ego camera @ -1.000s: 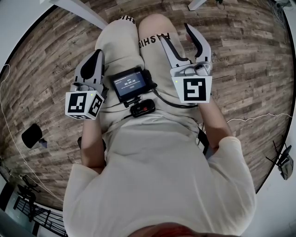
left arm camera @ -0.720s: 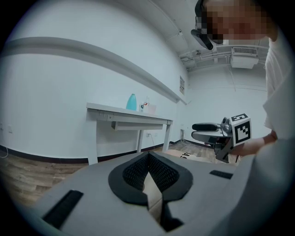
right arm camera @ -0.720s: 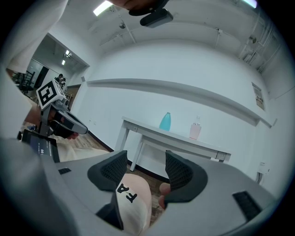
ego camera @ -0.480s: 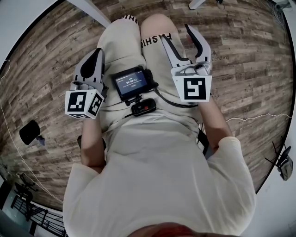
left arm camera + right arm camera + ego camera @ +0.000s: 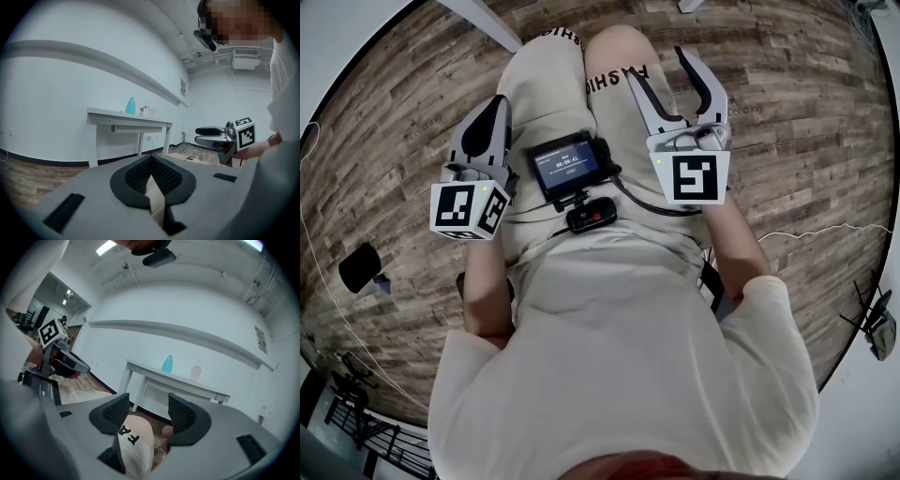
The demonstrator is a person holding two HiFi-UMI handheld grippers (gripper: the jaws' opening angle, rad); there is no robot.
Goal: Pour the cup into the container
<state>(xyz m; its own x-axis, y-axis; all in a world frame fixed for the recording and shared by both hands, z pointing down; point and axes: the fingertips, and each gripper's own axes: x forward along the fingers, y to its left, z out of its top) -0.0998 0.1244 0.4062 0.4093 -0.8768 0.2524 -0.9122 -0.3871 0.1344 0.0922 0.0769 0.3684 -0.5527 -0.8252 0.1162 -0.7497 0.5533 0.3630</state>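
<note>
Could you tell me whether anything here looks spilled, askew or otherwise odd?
Nothing stands out: the teal vessel and pink bottle stand upright on the white table; the left gripper and right gripper hold nothing.

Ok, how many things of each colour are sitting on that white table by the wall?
teal bottle-shaped container: 1
pale pink pump bottle: 1
total on the white table: 2
</note>
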